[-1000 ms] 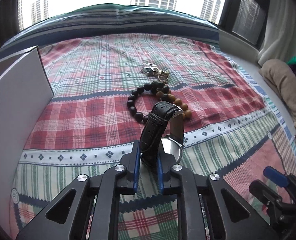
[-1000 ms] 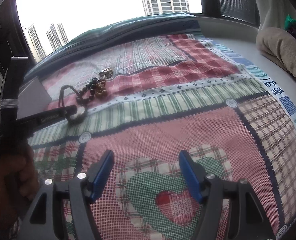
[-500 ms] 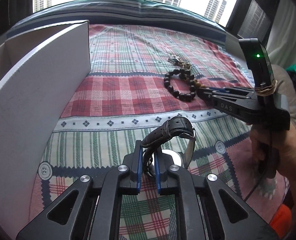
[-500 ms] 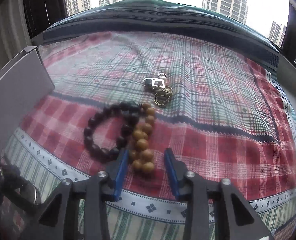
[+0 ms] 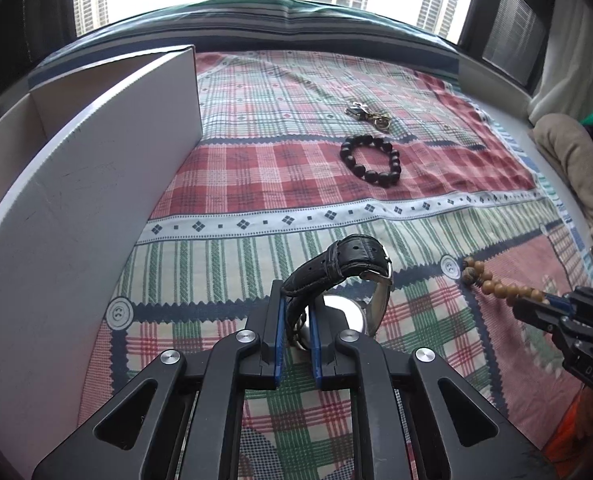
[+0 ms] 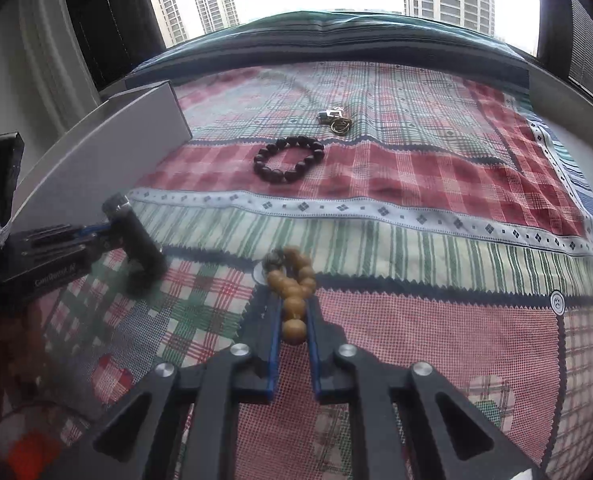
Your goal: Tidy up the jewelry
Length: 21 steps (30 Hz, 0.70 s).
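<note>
My left gripper (image 5: 295,312) is shut on the black leather strap of a wristwatch (image 5: 344,272) and holds it above the checked blanket; it also shows in the right wrist view (image 6: 108,236). My right gripper (image 6: 294,316) is shut on a tan wooden bead bracelet (image 6: 294,280), seen at the right edge of the left wrist view (image 5: 496,284). A dark bead bracelet (image 5: 370,160) (image 6: 288,160) and a metal keychain clasp (image 5: 366,114) (image 6: 334,118) lie on the blanket farther away. A white open box (image 5: 96,184) (image 6: 108,156) stands at the left.
The checked blanket (image 5: 296,216) covers the whole bed. A beige cushion (image 5: 572,168) lies at the right edge. A window ledge with dark frames runs behind the bed.
My right gripper closed on the tan bead bracelet and drew it back toward me, away from the dark bracelet. My left gripper with the watch moved slightly; the box looms at its left.
</note>
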{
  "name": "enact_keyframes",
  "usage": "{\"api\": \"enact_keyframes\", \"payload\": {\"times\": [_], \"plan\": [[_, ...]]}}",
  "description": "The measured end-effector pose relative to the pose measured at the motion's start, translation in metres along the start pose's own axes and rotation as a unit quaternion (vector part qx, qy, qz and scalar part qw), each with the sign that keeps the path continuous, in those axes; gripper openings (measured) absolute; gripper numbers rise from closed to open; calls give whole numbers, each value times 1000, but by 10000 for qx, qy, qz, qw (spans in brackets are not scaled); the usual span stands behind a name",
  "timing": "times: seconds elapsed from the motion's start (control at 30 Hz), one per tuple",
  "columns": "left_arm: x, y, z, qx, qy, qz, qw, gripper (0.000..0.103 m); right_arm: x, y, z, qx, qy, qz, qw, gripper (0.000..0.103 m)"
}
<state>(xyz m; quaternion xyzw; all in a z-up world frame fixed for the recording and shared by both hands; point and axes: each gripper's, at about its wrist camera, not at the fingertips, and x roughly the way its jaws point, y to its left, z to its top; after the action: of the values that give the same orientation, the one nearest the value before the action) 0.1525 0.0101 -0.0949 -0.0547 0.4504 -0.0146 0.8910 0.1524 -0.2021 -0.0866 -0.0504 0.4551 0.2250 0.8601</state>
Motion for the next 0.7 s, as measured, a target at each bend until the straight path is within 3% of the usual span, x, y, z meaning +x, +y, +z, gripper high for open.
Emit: {"api": "enact_keyframes", "payload": {"times": [0.37, 0.4, 0.43, 0.5, 0.57, 0.7], "plan": [[-8, 3, -8, 77, 70, -13, 9999, 14, -25, 3, -58, 367, 27, -196, 9991, 13], [-10, 6, -9, 37, 88, -79, 9999, 28, -26, 2, -59, 420, -7, -258, 9988, 14], [-13, 9, -11, -17, 98, -141, 9999, 55, -29, 2, -59, 481, -29, -347, 9982, 17], [-22, 18, -16, -144, -12, -249, 9996, 84, -35, -1, -60, 685, -97, -490, 9964, 62], [-31, 25, -23, -126, -97, -302, 9994, 89, -46, -6, -67, 944, -322, -639, 9930, 69], [-27, 29, -37, 88, 153, -294, 9994, 90, -61, -10, -80, 1251, -563, -876, 9867, 70]]}}
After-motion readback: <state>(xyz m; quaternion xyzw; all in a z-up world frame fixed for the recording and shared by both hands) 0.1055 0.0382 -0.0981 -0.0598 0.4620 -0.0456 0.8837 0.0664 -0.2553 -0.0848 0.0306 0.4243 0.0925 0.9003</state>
